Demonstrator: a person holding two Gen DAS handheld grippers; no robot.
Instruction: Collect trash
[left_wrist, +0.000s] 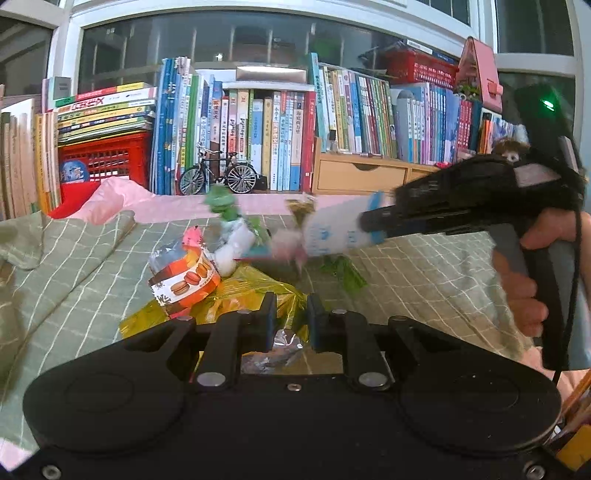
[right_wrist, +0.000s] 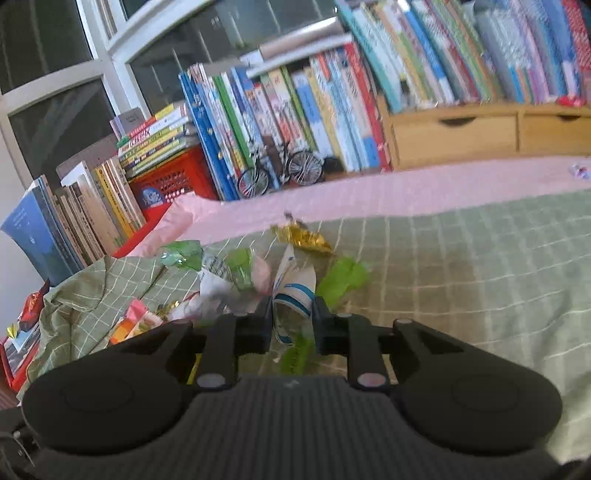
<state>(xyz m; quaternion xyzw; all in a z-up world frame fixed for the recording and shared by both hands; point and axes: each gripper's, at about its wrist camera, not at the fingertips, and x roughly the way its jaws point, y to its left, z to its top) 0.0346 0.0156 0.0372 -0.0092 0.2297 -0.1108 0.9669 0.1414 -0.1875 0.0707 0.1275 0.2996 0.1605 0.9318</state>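
Observation:
My left gripper (left_wrist: 291, 317) sits low over a green checked cloth (left_wrist: 424, 280), shut on the edge of a yellow foil bag (left_wrist: 251, 291) whose silver inside shows between the fingers. On the bag lies an orange macaron-print wrapper (left_wrist: 186, 278). From the right, a hand holds my right gripper (left_wrist: 373, 219), shut on a white and blue wrapper (left_wrist: 328, 229) above the pile. In the right wrist view that white and blue wrapper (right_wrist: 293, 291) stands pinched in my right gripper (right_wrist: 293, 321). A gold wrapper (right_wrist: 303, 236) and a green wrapper (right_wrist: 343, 277) lie just beyond.
More wrappers are strewn on the cloth: white and green ones (left_wrist: 236, 240), a green one (right_wrist: 183, 254). Behind are a pink sheet (right_wrist: 406, 192), a row of books (left_wrist: 280, 136), a toy bicycle (left_wrist: 218, 175), a red crate (left_wrist: 107, 158) and wooden drawers (left_wrist: 362, 175).

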